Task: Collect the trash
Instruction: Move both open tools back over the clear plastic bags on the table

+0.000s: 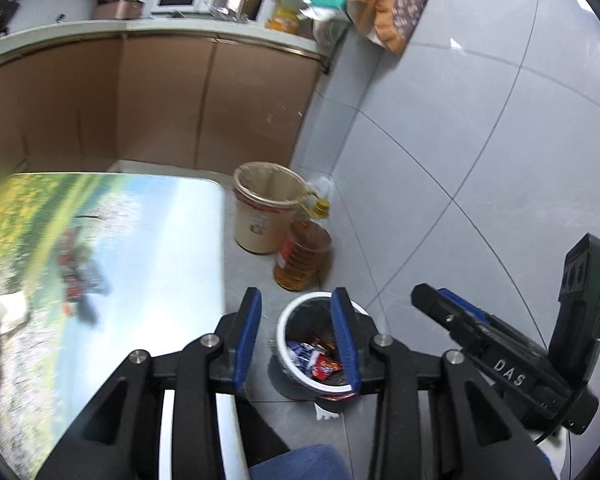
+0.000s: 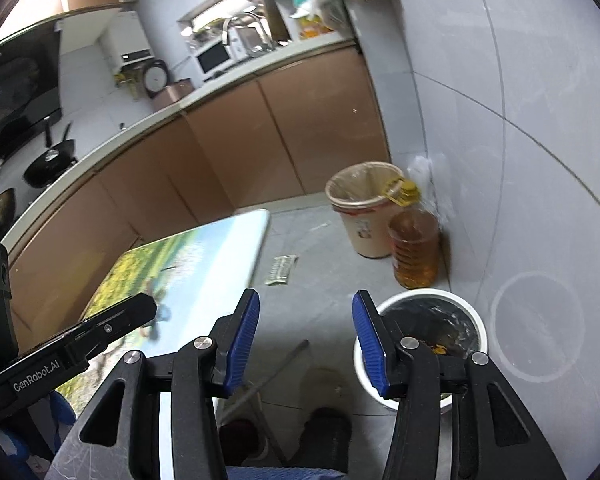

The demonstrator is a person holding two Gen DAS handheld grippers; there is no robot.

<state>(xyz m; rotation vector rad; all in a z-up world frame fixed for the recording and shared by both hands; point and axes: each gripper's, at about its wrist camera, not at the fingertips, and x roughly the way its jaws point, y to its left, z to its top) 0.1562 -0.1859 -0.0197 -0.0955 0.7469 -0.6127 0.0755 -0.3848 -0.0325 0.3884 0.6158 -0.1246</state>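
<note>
Below, wrappers (image 1: 320, 360) in the white bin (image 1: 288, 364) looked light and crinkly; both claws, left (image 1: 296, 340) and right (image 2: 306, 344), stood half open, empty.

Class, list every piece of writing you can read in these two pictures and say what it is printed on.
"DAS": on the right hand-held gripper.
"GenRobot.AI": on the left hand-held gripper.
Red print on the beige bin: too blurred to read.
Wrappers in the white bin: print unreadable.

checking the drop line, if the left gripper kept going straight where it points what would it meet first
Probably the white trash bin on the floor: the open, empty left gripper frames its wrapper-filled mouth, though depth is unclear.
</note>
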